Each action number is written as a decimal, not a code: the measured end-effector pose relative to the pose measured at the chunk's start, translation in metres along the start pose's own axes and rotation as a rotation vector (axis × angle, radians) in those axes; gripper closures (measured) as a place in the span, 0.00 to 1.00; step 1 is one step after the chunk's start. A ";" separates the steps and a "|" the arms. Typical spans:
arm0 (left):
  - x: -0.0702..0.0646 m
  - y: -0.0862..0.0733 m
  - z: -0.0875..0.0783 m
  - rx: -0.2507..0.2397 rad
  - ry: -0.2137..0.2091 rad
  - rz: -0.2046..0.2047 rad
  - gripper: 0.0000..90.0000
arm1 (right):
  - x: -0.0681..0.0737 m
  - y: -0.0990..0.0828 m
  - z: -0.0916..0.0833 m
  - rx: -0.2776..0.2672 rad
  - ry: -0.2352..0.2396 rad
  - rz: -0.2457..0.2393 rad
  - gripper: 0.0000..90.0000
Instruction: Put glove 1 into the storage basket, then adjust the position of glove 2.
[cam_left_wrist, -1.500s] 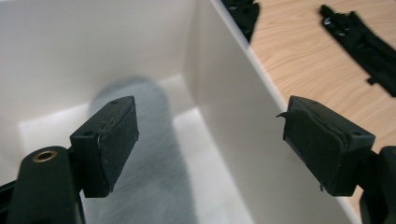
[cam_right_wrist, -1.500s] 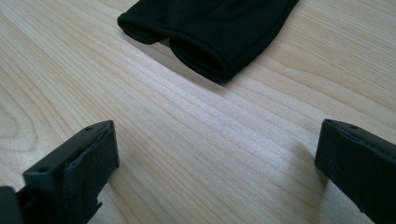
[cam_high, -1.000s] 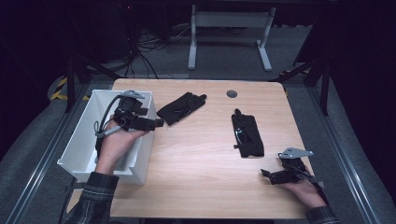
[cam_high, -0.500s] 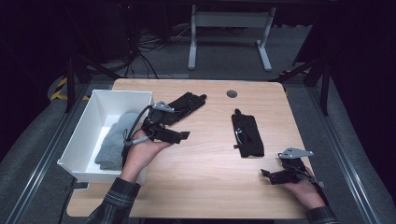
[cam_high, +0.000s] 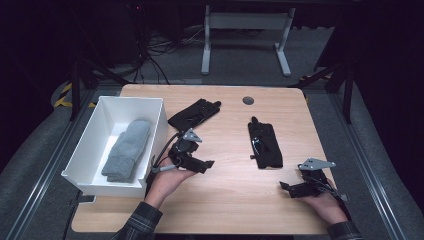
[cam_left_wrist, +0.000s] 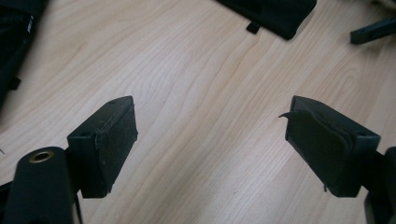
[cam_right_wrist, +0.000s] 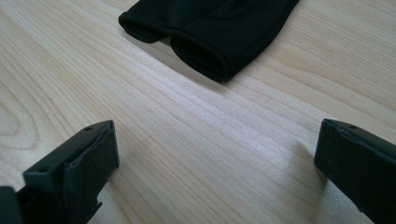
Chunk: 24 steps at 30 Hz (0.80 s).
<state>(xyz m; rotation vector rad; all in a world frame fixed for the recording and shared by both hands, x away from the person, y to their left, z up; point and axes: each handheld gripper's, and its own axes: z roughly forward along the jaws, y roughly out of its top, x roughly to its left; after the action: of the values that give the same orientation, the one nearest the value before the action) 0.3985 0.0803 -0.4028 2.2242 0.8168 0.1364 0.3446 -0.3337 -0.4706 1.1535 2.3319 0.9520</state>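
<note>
Light wood counter (cam_high: 230, 200) with a round grommet hole (cam_high: 248, 100) near its far edge. Grey carpet floor (cam_high: 240, 55) around it, dark room beyond. White frame legs (cam_high: 282, 47) stand far centre; black cables (cam_high: 150, 60) trail far left.

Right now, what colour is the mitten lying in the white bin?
Grey; the mitten in the white bin shows best in the high view.

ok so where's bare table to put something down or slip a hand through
Widest bare wood is the near strip between the left claw and the right claw. A clear lane runs up the middle between the two black gloves, left and right. It is crowded by the white bin, where that glove and the left claw sit close.
</note>
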 end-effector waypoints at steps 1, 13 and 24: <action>-0.001 -0.005 0.004 0.002 0.000 0.001 0.19 | 0.000 0.000 0.000 0.000 0.001 -0.001 0.00; 0.000 -0.043 0.035 0.043 0.022 0.030 0.16 | 0.001 0.009 -0.011 -0.025 -0.011 -0.070 0.19; 0.002 -0.060 0.044 0.042 0.063 0.120 0.00 | 0.002 0.043 -0.006 -0.052 0.084 -0.062 0.83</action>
<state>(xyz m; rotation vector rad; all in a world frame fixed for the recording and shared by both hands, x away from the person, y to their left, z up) 0.3835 0.0855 -0.4753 2.3188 0.7257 0.2499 0.3640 -0.3156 -0.4357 1.0334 2.3785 1.0513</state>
